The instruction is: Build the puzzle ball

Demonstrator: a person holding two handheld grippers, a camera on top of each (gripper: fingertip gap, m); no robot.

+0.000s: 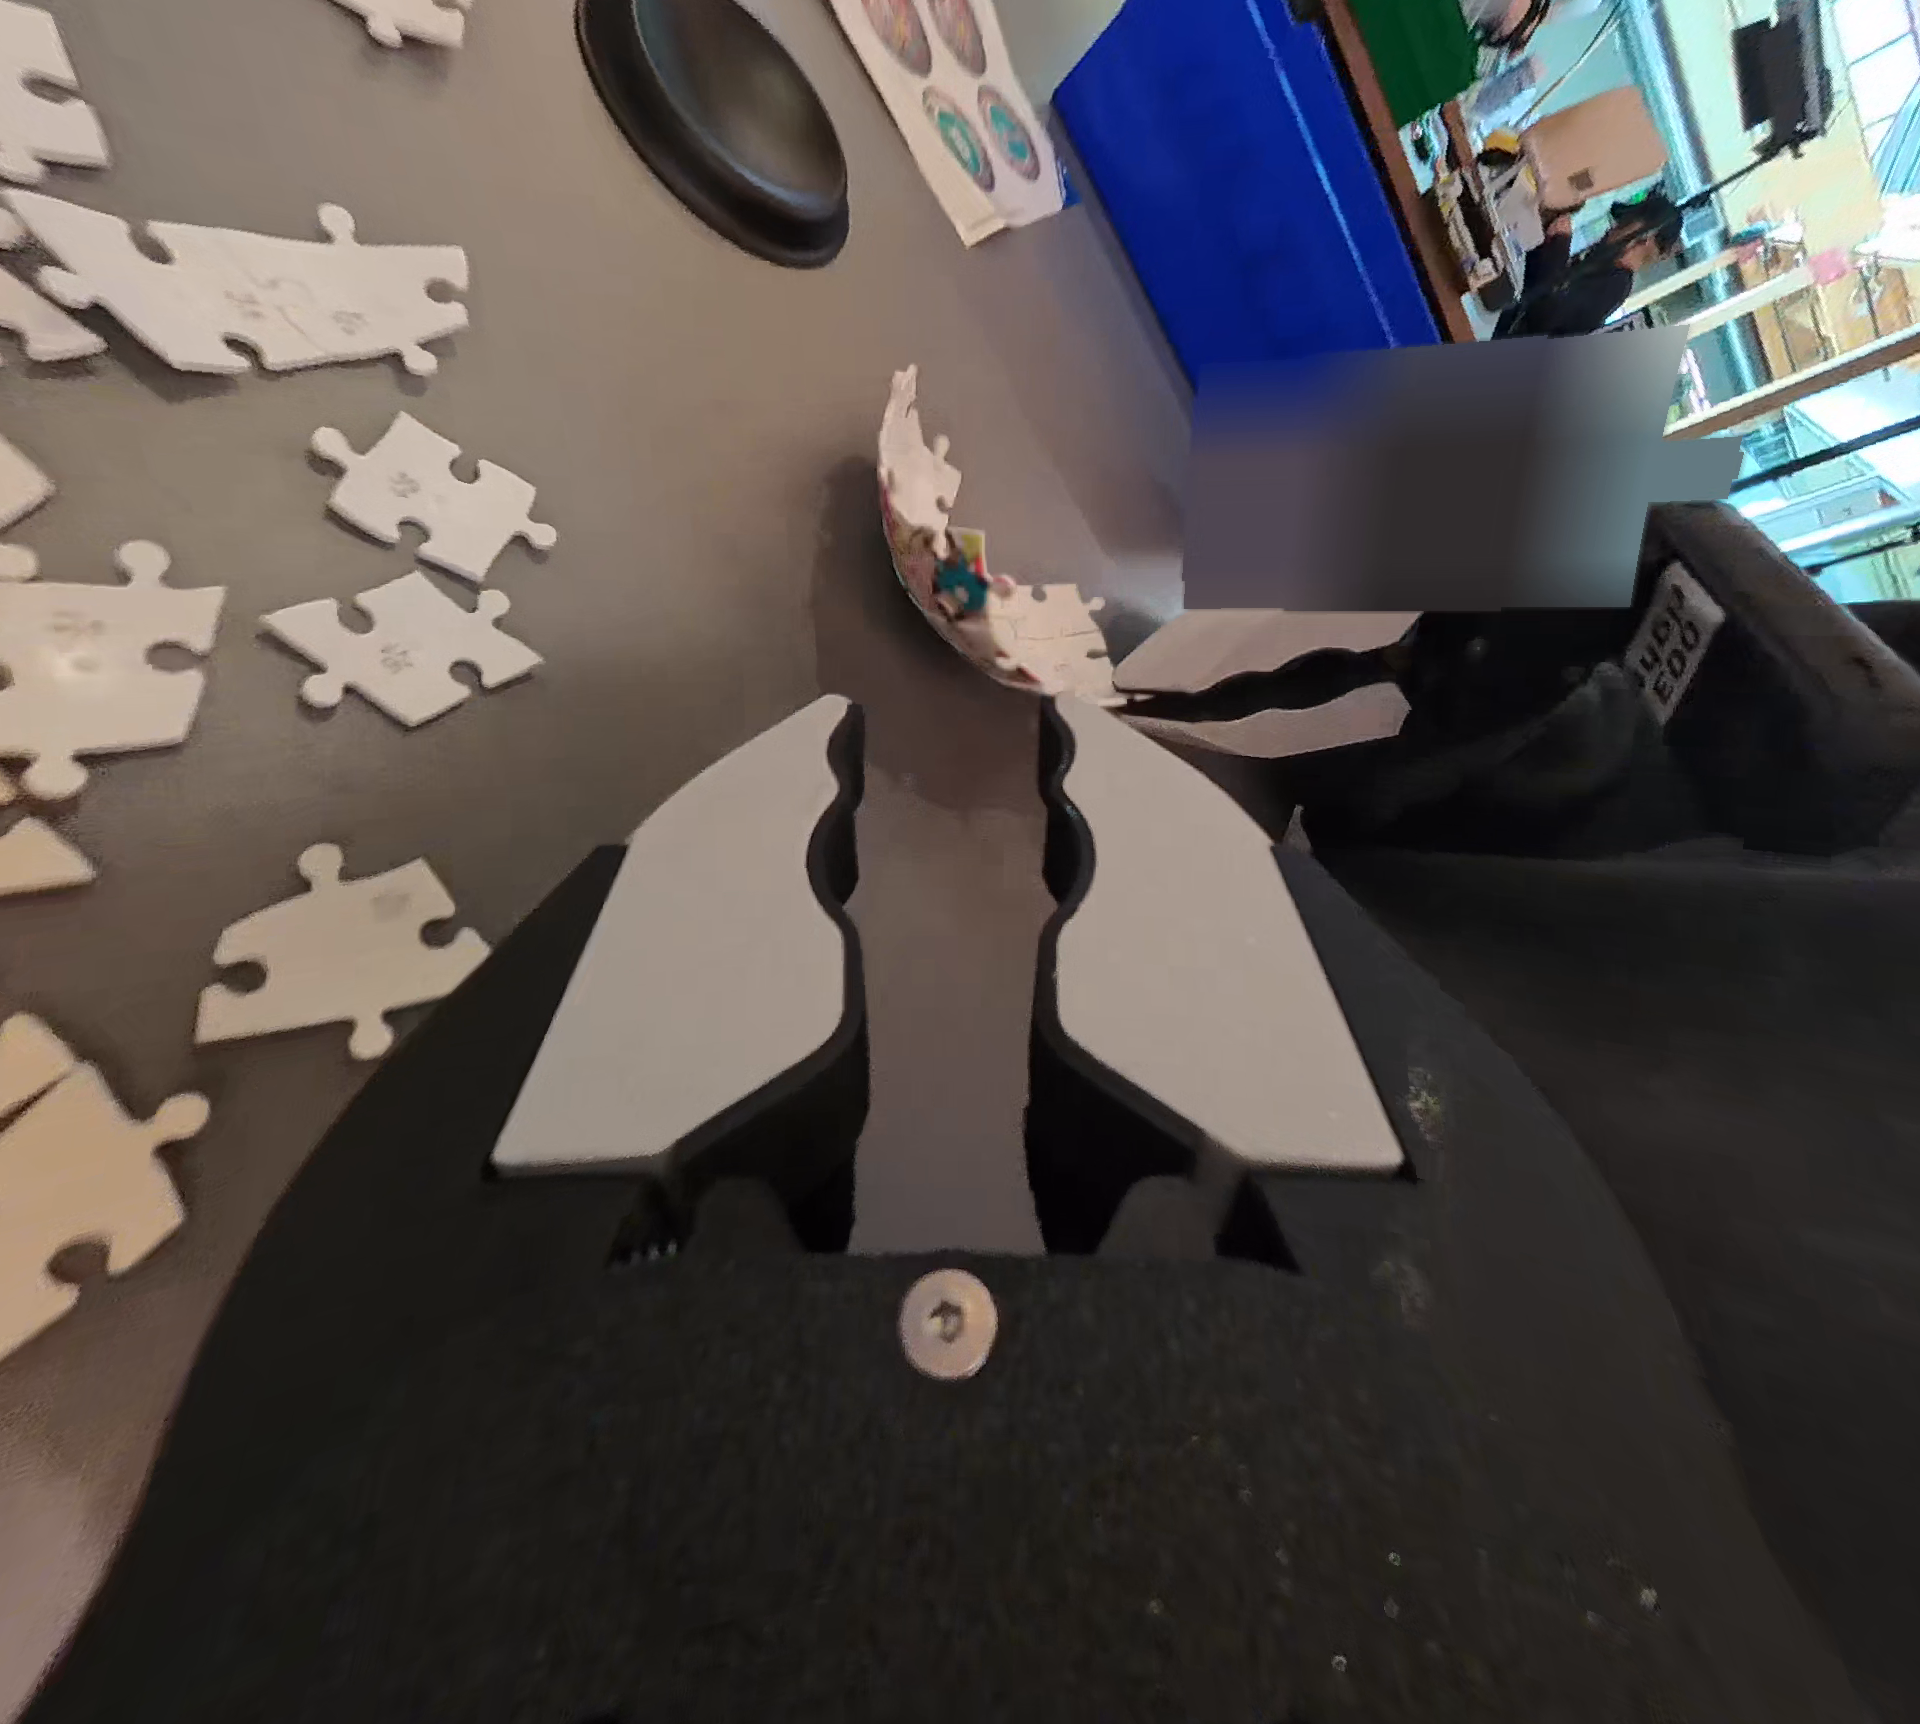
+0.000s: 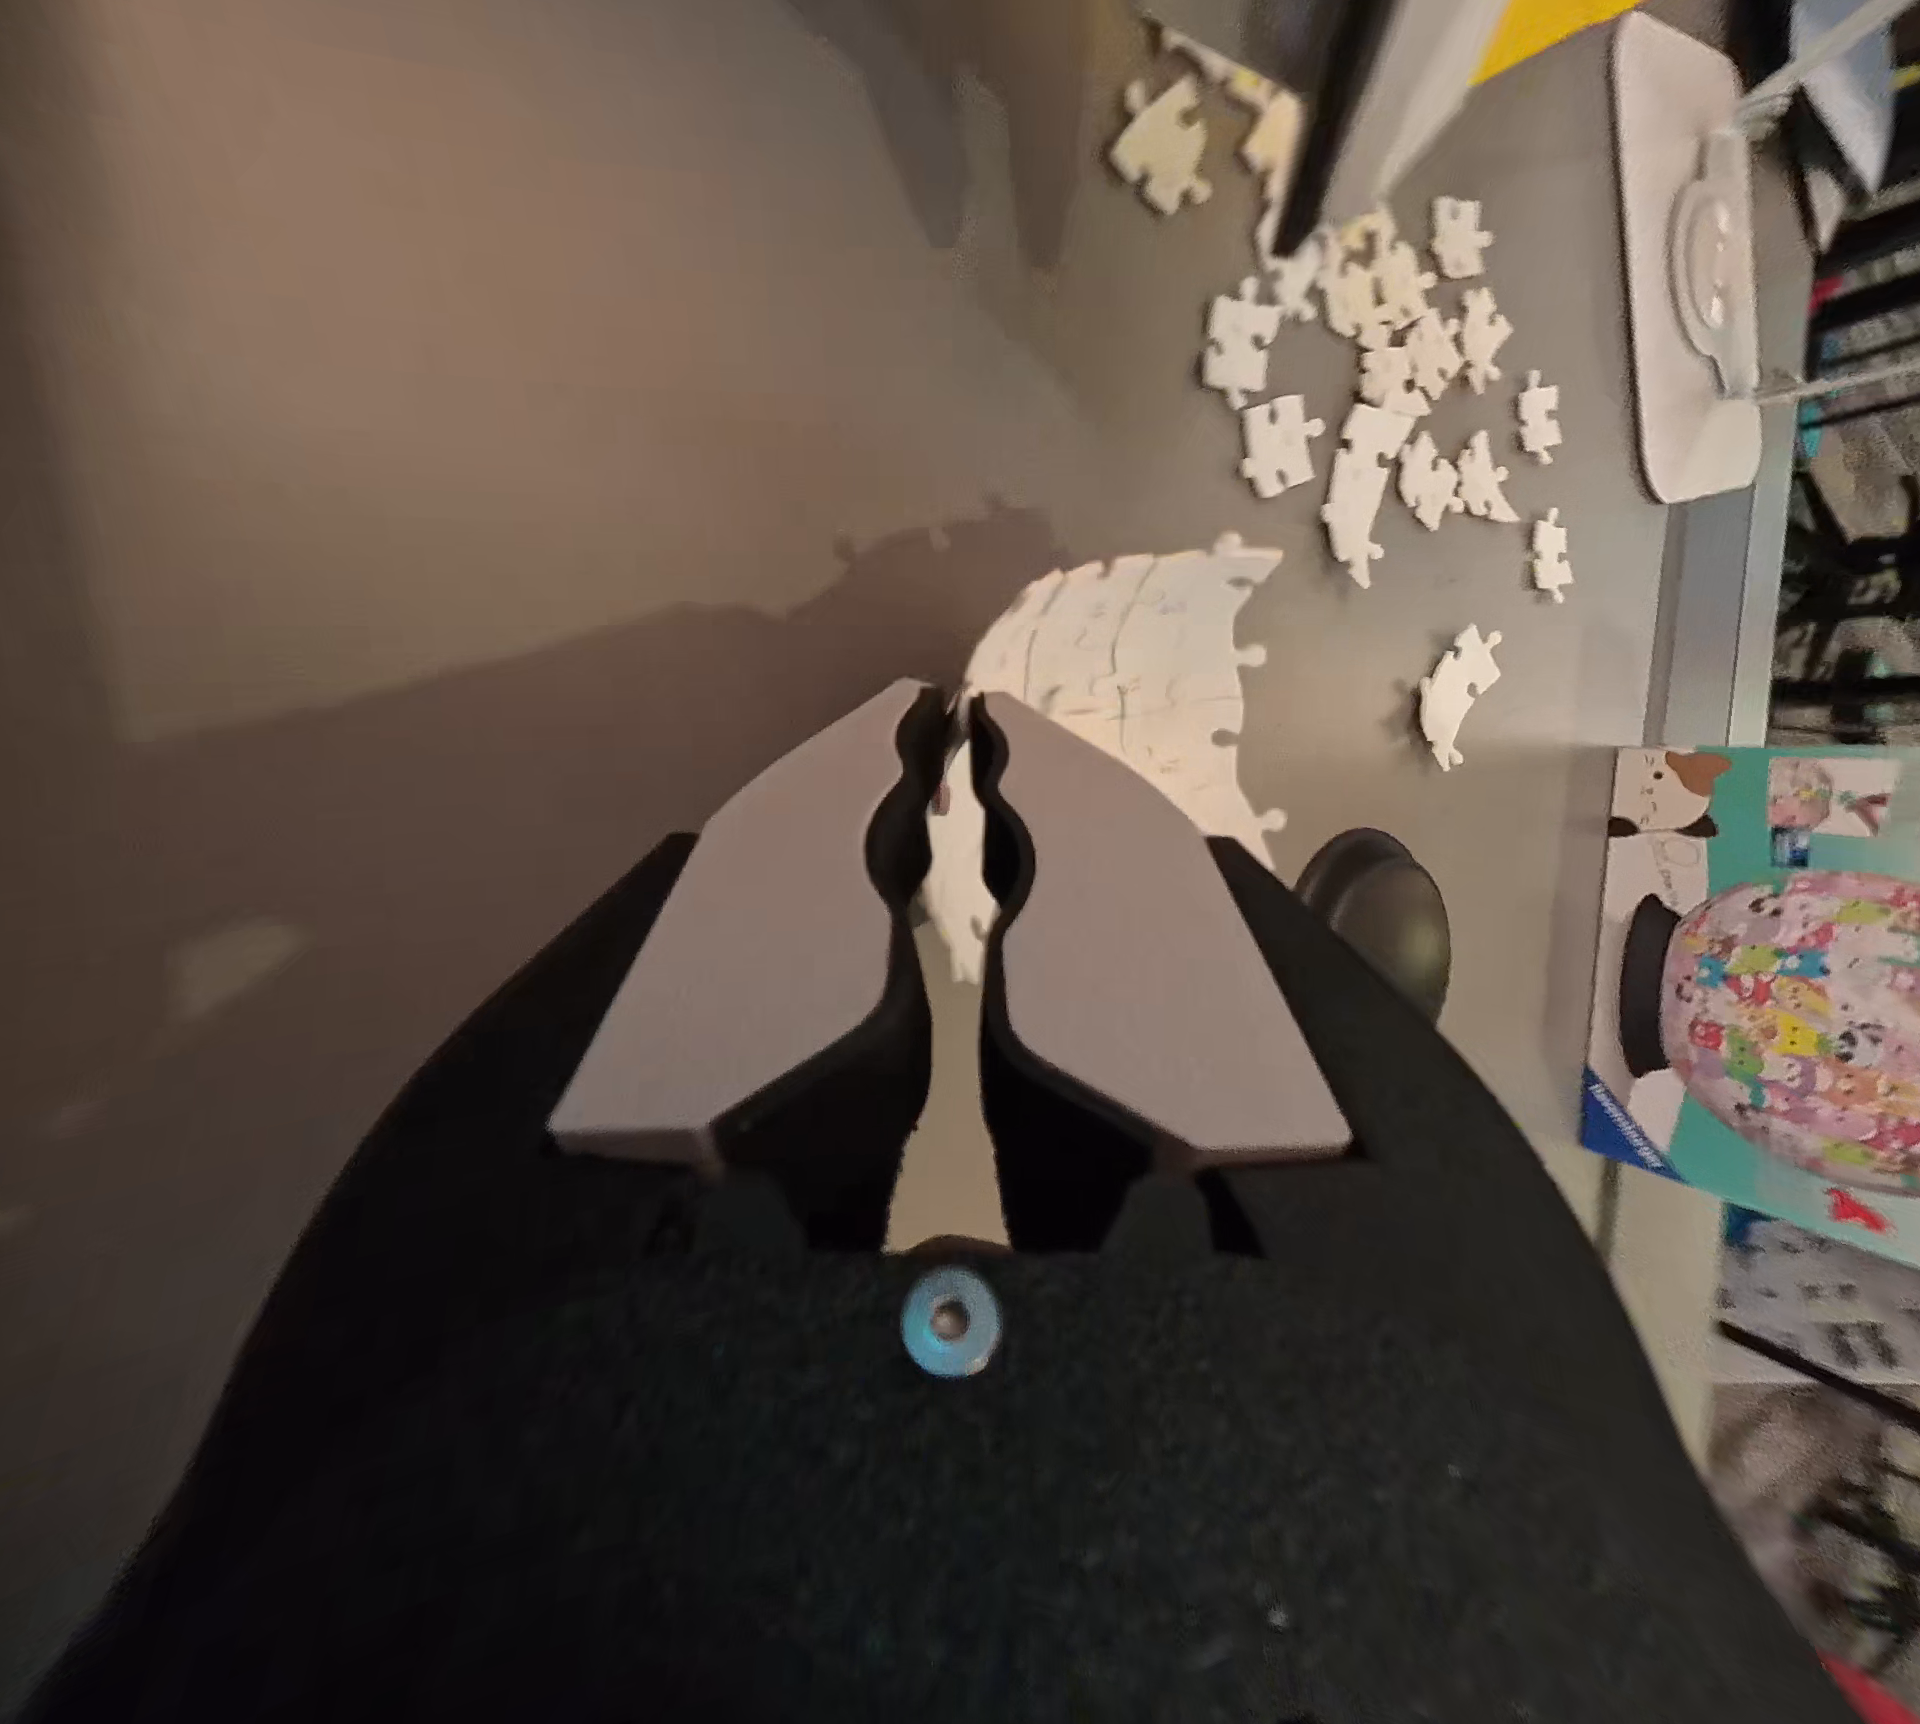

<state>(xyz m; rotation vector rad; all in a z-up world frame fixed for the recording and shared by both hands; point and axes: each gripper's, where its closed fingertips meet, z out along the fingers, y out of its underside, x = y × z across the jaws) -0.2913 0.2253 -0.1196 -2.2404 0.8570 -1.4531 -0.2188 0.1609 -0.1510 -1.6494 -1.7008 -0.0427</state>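
The right gripper [image 2: 951, 703] has its fingers pinched on the rim of the curved puzzle shell [image 2: 1132, 666], held above the grey worktop [image 2: 520, 324]. The left gripper [image 1: 951, 718] waits beside it, fingers apart and empty (loose pieces [image 1: 426, 495] lie nearby). That thin edge grip could twist, popping joints apart.

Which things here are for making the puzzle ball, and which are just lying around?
For the job:
curved ball section, held by the right tool
loose white pieces
black round stand
picture sheet
puzzle box

Just lying about:
blue bin
white tray
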